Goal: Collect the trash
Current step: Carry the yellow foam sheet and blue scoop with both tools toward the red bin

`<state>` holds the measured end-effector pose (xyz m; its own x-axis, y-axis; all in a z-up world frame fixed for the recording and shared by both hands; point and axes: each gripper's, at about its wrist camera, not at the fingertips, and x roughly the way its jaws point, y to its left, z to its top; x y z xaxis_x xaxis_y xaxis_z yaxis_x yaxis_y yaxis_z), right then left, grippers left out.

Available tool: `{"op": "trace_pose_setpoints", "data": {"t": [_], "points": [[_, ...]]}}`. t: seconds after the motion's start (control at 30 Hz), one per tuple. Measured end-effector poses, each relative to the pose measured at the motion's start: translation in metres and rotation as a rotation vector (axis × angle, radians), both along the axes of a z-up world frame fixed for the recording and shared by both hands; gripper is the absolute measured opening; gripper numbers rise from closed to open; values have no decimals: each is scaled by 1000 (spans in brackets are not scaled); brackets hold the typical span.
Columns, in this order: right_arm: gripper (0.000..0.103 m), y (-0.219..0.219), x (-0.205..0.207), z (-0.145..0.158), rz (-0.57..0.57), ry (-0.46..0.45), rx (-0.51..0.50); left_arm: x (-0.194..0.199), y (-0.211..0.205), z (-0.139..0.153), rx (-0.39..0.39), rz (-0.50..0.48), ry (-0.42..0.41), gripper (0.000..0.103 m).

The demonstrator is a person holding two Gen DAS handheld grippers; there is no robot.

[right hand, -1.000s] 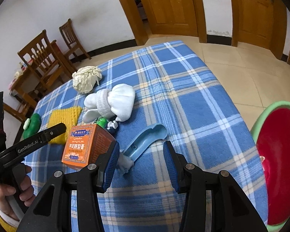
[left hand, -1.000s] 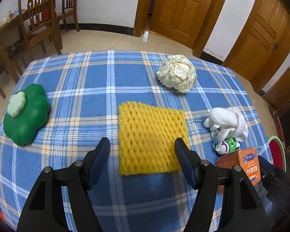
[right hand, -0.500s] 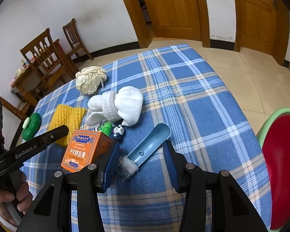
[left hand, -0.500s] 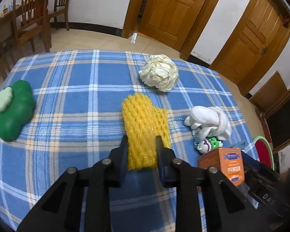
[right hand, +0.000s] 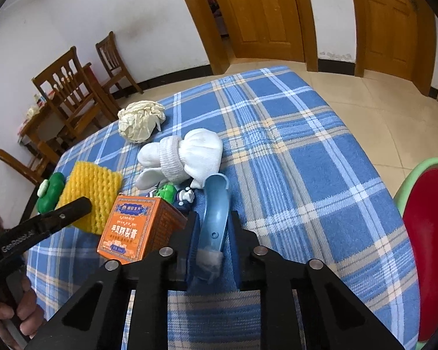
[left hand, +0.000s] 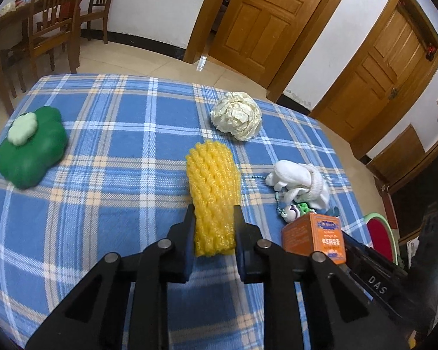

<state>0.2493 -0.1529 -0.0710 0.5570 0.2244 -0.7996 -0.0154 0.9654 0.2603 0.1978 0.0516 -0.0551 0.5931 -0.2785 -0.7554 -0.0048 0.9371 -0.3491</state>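
Both claws had just closed. The left claw (left hand: 213,224) pinched the yellow foam net (left hand: 212,192) at mid-surface (left hand: 108,151); the right claw (right hand: 213,227) clamped the blue scoop (right hand: 214,218) (near edge). Both items seemed secured for transfer to the bin (right hand: 432,233) at right.

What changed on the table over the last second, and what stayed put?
The left gripper closed on the yellow foam net, squeezing it narrower. The right gripper has just closed on the blue plastic scoop. The crumpled paper ball, white socks, orange box and green toy stayed put.
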Motion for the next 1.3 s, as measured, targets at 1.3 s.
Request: {"op": "trace_pose_setpoints", "data": {"t": [1.3], "points": [[18, -88, -137, 78, -188, -185, 28, -87, -102, 61, 3, -203, -92, 22]]}}
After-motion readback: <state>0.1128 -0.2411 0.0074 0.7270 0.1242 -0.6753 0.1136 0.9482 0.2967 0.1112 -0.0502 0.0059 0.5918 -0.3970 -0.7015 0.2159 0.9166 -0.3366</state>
